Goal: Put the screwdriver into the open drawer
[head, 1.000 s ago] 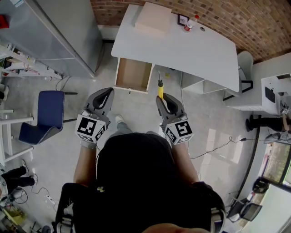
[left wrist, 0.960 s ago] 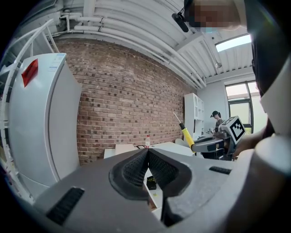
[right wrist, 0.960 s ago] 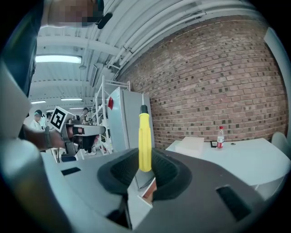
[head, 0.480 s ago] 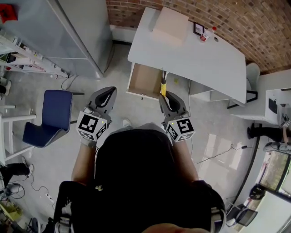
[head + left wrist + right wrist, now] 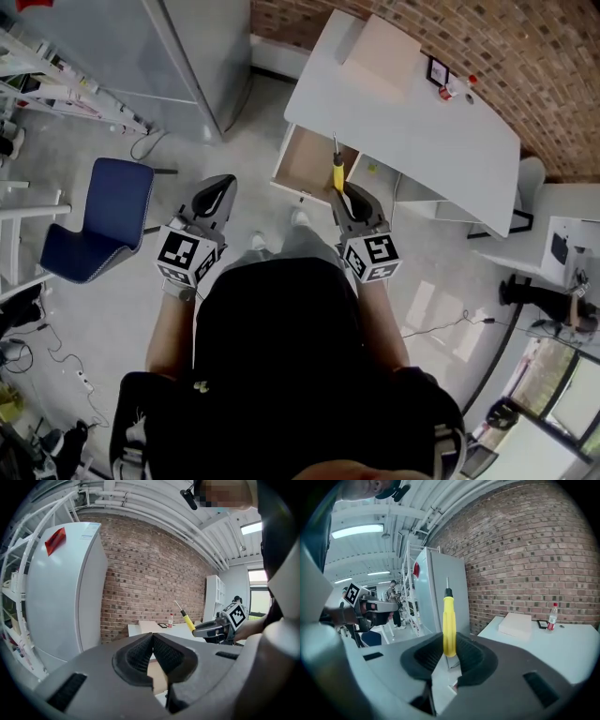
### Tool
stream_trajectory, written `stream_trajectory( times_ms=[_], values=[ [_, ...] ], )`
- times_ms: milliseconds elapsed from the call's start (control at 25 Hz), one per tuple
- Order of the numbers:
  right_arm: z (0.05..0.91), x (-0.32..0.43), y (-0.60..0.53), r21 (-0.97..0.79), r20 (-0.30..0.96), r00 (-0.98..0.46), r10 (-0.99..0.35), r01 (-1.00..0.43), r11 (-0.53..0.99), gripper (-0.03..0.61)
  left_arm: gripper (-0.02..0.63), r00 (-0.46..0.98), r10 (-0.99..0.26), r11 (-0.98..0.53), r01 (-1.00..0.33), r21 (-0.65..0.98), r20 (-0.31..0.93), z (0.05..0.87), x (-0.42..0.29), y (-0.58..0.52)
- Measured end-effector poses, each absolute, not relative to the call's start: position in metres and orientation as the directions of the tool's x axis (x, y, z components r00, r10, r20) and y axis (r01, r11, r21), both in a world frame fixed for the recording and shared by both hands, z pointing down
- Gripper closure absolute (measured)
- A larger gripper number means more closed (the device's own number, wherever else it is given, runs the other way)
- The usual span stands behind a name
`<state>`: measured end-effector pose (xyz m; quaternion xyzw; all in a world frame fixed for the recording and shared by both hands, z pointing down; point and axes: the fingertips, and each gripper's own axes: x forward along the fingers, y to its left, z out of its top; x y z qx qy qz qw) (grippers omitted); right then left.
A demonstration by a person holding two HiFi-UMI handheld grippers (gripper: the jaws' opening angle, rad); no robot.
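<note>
One screwdriver (image 5: 449, 620), with a smooth yellow plastic handle, a black collar and a thin steel shaft, stands upright in the right gripper (image 5: 450, 656). The gripper's ribbed black pads clamp the base of the handle. From the head view the tool is held in the air over the right edge of the open drawer (image 5: 302, 161), a shallow wood-lined box pulled out from under the flat white desk (image 5: 422, 131). The left gripper (image 5: 153, 637) is closed on nothing, its ribbed pads meeting at the tips.
</note>
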<state>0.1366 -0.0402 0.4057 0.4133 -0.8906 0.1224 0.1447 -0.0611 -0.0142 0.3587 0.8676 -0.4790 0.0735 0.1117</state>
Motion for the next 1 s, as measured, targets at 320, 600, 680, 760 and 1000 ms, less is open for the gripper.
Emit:
stream_trajectory(
  times_ms=[320, 600, 680, 760, 1000],
  values=[
    [0.436, 0.133, -0.073, -0.158, 0.422, -0.681, -0.599, -0.706, 0.691, 0.488, 0.611, 0.445, -0.853, -0.417, -0.895, 0.157, 0.273, 0.373, -0.063, -0.039],
    [0.467, 0.134, -0.106, -0.193, 0.479, -0.724, -0.497, -0.639, 0.745, 0.488, 0.611, 0.368, -0.869, -0.322, -0.928, 0.186, 0.331, 0.393, -0.057, -0.054],
    [0.479, 0.133, -0.115, -0.197, 0.498, -0.732, -0.464, -0.617, 0.762, 0.488, 0.611, 0.347, -0.871, -0.296, -0.936, 0.19, 0.348, 0.398, -0.056, -0.058],
    [0.489, 0.132, -0.123, -0.196, 0.519, -0.738, -0.431, -0.593, 0.781, 0.488, 0.611, 0.325, -0.873, -0.27, -0.943, 0.193, 0.365, 0.403, -0.055, -0.06],
    [0.527, 0.13, -0.142, -0.22, 0.564, -0.753, -0.339, -0.532, 0.818, 0.488, 0.611, 0.253, -0.873, -0.188, -0.963, 0.19, 0.416, 0.419, -0.052, -0.063]
  ],
)
